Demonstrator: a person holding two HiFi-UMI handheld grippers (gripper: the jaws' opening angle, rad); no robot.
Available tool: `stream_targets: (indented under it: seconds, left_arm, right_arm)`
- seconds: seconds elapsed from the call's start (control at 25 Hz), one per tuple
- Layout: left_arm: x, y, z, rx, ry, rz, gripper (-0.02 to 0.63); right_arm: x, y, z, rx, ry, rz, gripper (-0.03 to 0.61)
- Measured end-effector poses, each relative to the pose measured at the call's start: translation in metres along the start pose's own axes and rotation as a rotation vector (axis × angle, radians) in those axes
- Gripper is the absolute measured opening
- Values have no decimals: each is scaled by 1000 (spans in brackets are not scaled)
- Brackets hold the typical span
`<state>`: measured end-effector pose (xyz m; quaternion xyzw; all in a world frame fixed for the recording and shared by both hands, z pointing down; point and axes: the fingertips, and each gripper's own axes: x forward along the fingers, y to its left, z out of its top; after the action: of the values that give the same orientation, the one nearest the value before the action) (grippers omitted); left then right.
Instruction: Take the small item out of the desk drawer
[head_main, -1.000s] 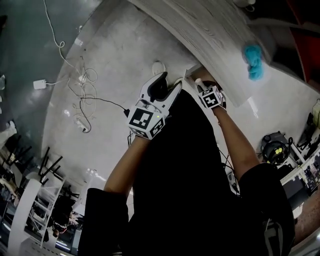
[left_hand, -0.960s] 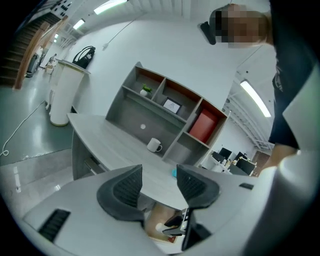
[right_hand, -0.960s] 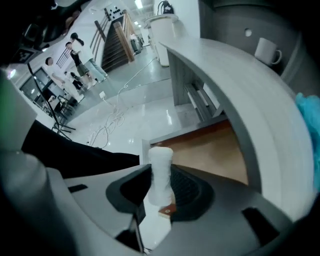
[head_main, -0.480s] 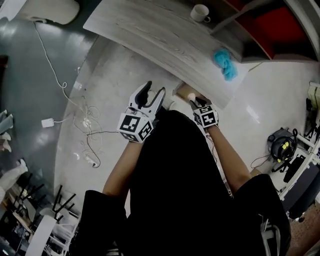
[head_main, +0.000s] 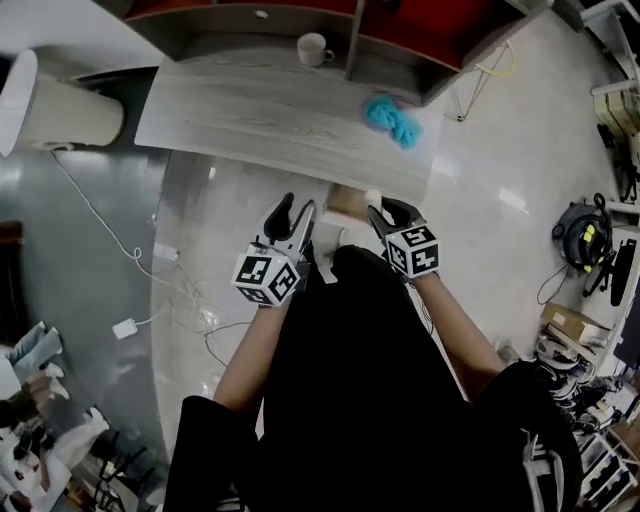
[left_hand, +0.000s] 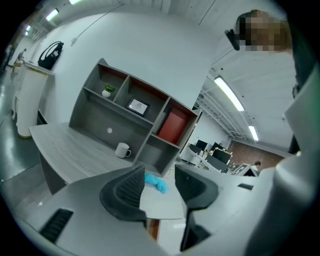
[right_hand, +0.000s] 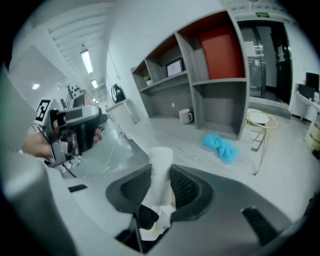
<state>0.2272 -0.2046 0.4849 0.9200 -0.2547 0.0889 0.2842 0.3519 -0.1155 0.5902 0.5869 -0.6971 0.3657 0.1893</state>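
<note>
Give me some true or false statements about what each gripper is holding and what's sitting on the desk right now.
1. The right gripper is clamped on a small white item. True.
2. The left gripper holds the blue cloth. False: its jaws stand apart with nothing between them, though they have just been closing a little; the cloth lies on the desk.
3. A white mug stands upright on the desk. True.
4. The shelf unit has a green back panel. False: the coloured back panel is red.
</note>
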Motion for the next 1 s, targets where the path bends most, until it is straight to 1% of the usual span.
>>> stream_targets:
  seconds: [0.04,0.08,0.16,0.2,0.32,0.36,0.44,0.52,0.6,0.68,0.8,1.0]
  left_arm:
    - [4,-6,1,5,10,-23,186]
    - [9,-10,3,30,29,-43,178]
    - [18,-17,5,99,77,-76,105]
    - [21,-20,6,117,94,-100,94]
    - [23,-33,18,120,119,-190,86]
    - [22,-37,23,127,125,-213,73]
    - [19,-43,35,151,139,-248,25]
    - [10,-46,49,162,141,-284,20]
    - [-6,-49,63,171,126,-316,20]
    - [-21,-49,73,193,106,-338,20]
    - [-34,-42,84,236,80,-352,20]
    - [-46,-37,102,248,40,-371,20]
  right_arm:
    - [-10,2,9,16,-37,-14,119]
    - [-21,3,19,32,-76,-31,119]
    - [-41,4,35,67,-145,-75,120]
    - [-51,4,42,85,-172,-100,118]
    - [-80,9,60,125,-246,-166,119]
    - [-90,11,65,136,-275,-187,119]
    - [-112,15,76,173,-355,-228,120]
    - [-136,22,86,230,-455,-265,118]
    - [-157,33,90,262,-522,-302,119]
    - [-173,45,93,253,-549,-342,118]
    - [-183,61,99,216,-563,-398,118]
    - [-195,85,107,169,-591,-476,118]
